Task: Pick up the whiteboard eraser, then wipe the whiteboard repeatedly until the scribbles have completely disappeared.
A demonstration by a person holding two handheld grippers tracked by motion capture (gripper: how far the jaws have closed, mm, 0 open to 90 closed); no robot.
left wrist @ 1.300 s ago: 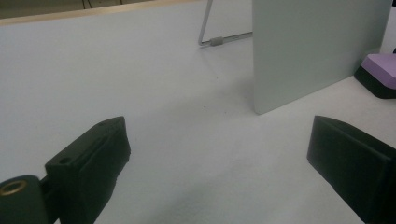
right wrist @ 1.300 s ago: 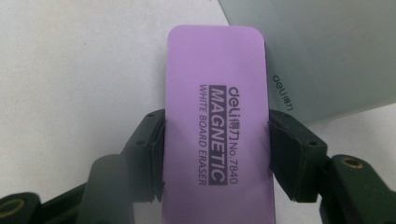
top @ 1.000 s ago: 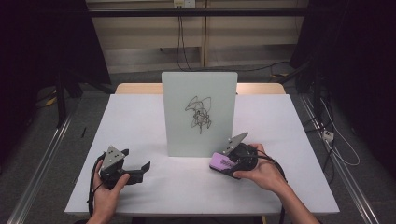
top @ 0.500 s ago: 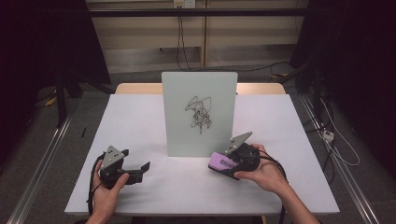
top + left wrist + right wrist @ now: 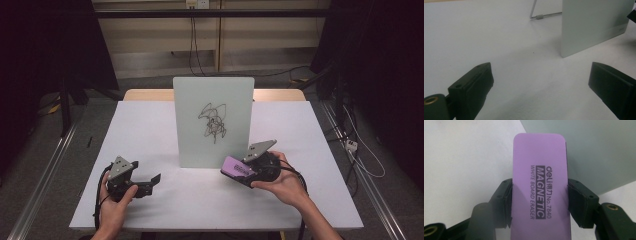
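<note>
Left gripper (image 5: 150, 181): lower left of the high view, low over the table (image 5: 150, 125), jaws spread wide with nothing between them.

Right gripper (image 5: 539, 203): lower right of the high view, jaws pinching the purple eraser (image 5: 540, 187) by its long sides (the label reads "magnetic white board eraser").

Whiteboard (image 5: 213, 122): frame centre, upright on a wire stand (image 5: 544, 16), a black scribble (image 5: 213, 122) at its middle.

Step, as a judgement: likely wiping off the scribble.

Doing it well: lay the eraser's face flat on the board, press lightly, and brace the board's edge with the left gripper so it does not tip backward.
</note>
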